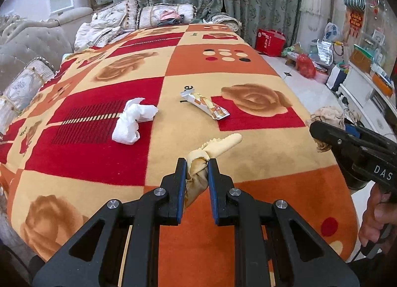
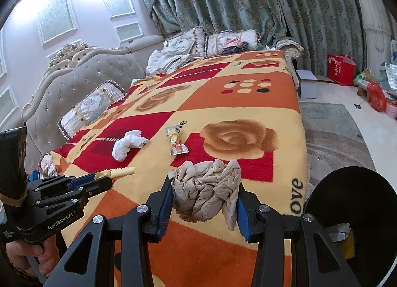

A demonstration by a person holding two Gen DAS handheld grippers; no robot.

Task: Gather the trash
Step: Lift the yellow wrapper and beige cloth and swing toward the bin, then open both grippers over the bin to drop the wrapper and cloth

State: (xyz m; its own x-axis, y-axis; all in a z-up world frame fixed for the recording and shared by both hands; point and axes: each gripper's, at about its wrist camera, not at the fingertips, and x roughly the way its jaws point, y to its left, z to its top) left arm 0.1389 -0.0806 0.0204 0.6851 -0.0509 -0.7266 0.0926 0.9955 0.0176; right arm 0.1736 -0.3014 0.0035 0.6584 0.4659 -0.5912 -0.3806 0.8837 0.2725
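My left gripper (image 1: 196,166) is shut on a twisted yellow-beige wrapper (image 1: 218,145), held just above the patterned blanket (image 1: 273,143); the same wrapper (image 2: 116,172) shows at the left gripper (image 2: 99,177) in the right wrist view. My right gripper (image 2: 204,194) is shut on a crumpled beige wad of paper (image 2: 206,187), and it (image 1: 320,135) enters the left wrist view from the right edge. Farther out on the blanket lie a crumpled white tissue (image 1: 132,121) (image 2: 127,143) and a white-and-orange snack wrapper (image 1: 206,104) (image 2: 176,142).
A black round bin (image 2: 352,212) with scraps inside stands at the lower right, beside the bed. Pillows (image 2: 91,108) and a tufted headboard (image 2: 74,83) line the left. Red bags (image 1: 269,41) and clutter (image 1: 307,64) sit on the floor to the right, before green curtains (image 2: 248,2).
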